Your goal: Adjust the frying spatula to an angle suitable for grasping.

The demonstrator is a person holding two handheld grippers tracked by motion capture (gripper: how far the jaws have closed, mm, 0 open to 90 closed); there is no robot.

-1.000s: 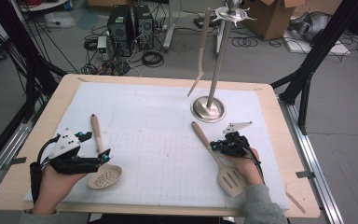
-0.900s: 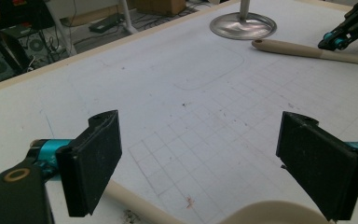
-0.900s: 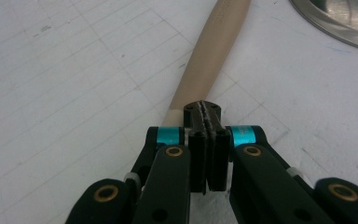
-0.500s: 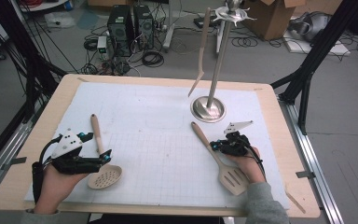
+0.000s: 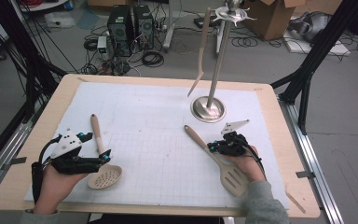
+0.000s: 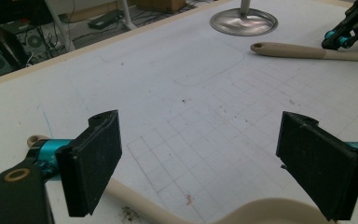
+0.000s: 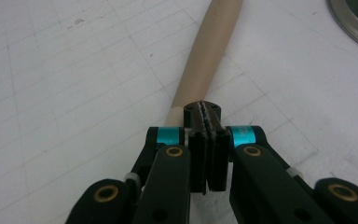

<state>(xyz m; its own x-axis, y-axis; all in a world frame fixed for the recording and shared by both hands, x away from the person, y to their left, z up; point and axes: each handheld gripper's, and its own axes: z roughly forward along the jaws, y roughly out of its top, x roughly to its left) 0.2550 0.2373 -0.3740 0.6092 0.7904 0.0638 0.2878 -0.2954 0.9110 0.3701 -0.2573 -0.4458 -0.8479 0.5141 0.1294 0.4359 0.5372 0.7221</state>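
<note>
The slotted spatula point(image 5: 219, 158) lies diagonally, handle pointing toward the stand base point(image 5: 208, 108).

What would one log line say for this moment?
left claw: open over skimmer | right claw: shut above spatula, empty | third utensil: hanging on stand

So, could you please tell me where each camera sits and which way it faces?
High view: above the person's side, looking down at the table; both forearms and tools enter below.
Left gripper view: rides the left tool, jaws apart, facing the stand base.
Right gripper view: rides the right tool, jaws together over the spatula.
Shared: spatula and stand base.
</note>
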